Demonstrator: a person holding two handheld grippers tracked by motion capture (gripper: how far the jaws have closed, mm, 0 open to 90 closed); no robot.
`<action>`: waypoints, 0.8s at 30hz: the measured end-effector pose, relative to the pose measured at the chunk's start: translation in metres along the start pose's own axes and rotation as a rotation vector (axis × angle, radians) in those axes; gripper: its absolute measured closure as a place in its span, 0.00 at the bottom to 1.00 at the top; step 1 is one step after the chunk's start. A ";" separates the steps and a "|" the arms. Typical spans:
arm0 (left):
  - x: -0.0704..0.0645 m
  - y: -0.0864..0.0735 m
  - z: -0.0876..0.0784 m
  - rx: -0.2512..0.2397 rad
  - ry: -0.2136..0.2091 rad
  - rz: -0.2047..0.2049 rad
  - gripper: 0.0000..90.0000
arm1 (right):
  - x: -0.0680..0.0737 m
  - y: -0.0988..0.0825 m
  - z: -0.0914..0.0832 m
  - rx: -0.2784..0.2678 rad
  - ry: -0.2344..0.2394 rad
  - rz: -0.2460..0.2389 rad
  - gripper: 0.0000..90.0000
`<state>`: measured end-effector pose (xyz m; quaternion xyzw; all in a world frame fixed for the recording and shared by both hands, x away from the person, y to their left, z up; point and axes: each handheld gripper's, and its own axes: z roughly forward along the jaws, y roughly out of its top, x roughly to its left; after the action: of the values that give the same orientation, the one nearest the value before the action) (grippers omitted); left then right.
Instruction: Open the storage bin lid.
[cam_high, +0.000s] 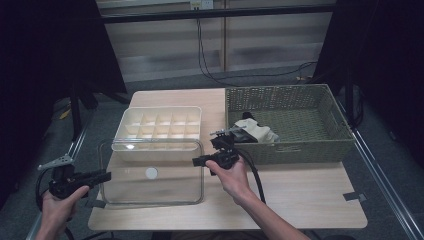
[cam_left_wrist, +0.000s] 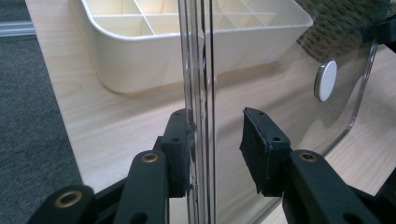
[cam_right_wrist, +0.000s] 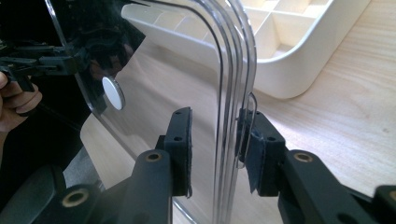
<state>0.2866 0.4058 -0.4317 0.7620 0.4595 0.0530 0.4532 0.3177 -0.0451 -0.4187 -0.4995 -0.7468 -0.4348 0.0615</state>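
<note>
The left gripper (cam_left_wrist: 217, 149) straddles the left rim of the clear plastic lid (cam_high: 150, 186): in the left gripper view one of its fingers (cam_left_wrist: 180, 151) lies against the rim, while the other stands off it with a gap, so the fingers are spread around the edge rather than pinching it. The right gripper (cam_right_wrist: 215, 151) takes the lid's right rim the same way: in the right gripper view one of its fingers (cam_right_wrist: 254, 149) touches the rim and the other stays apart from it, so these too are spread.

The lid, held between the two grippers, has a round white knob (cam_high: 151, 173) in its middle. Its far edge overlaps the near wall of the cream compartment tray (cam_high: 159, 131), and its near part is over the wooden surface (cam_high: 305, 195). To the right of the lid stands a green woven basket (cam_high: 290, 150), with white and dark items (cam_high: 255, 131) in its left near corner. A person's left hand (cam_high: 57, 210) holds the left gripper off the lid's left side, and the right hand (cam_high: 234, 176) grips the other at the lid's right rim.
</note>
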 end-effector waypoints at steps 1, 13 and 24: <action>0.000 -0.001 0.000 0.001 0.001 -0.005 0.70 | 0.000 -0.001 0.001 0.002 0.000 0.000 0.73; 0.008 -0.017 0.006 0.035 0.000 -0.031 0.65 | 0.001 -0.010 0.013 0.031 -0.010 -0.022 0.73; 0.012 -0.023 0.014 0.044 -0.001 -0.047 0.60 | -0.004 -0.015 0.022 0.048 -0.019 -0.015 0.72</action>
<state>0.2854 0.4096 -0.4604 0.7609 0.4781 0.0318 0.4375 0.3152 -0.0341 -0.4438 -0.4962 -0.7613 -0.4127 0.0631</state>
